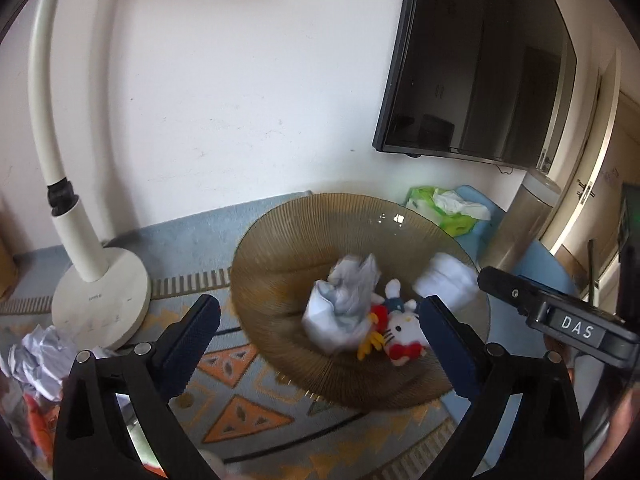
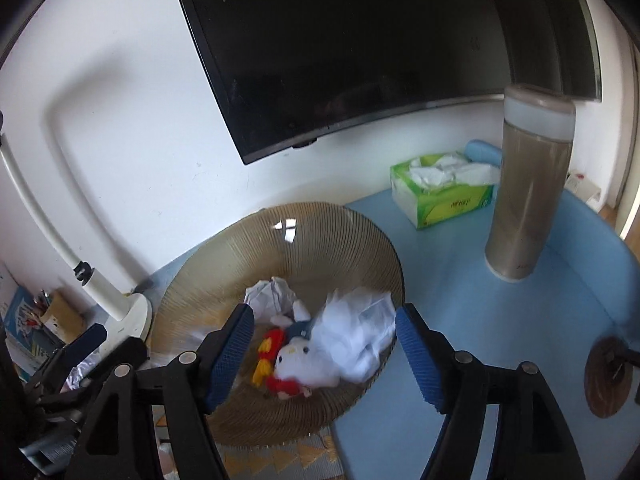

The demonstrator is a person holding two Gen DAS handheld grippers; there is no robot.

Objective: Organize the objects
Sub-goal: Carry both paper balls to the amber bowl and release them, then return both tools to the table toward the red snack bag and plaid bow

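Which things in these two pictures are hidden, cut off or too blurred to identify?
- Crumpled white item in the glass bowl, left wrist view: motion blur; paper or plastic, cannot tell.
- Plush toy, right wrist view: partly covered by the white plastic bag.
- Lamp, both views: its head is cut off by the frame edge.
- Round brown object, right wrist view: at the edge, blurred, unidentifiable.
- Tissue box: print too small to read.

a home, likely a living room: wall-mounted tv (image 2: 360,40) on a white wall, patterned rug (image 1: 248,412) on the floor, white floor lamp (image 1: 100,292) at the rug's far edge, tissue box (image 2: 440,188) and plush toy (image 1: 402,332) in a ribbed glass bowl (image 1: 280,248), wooden door (image 1: 588,184) at right.
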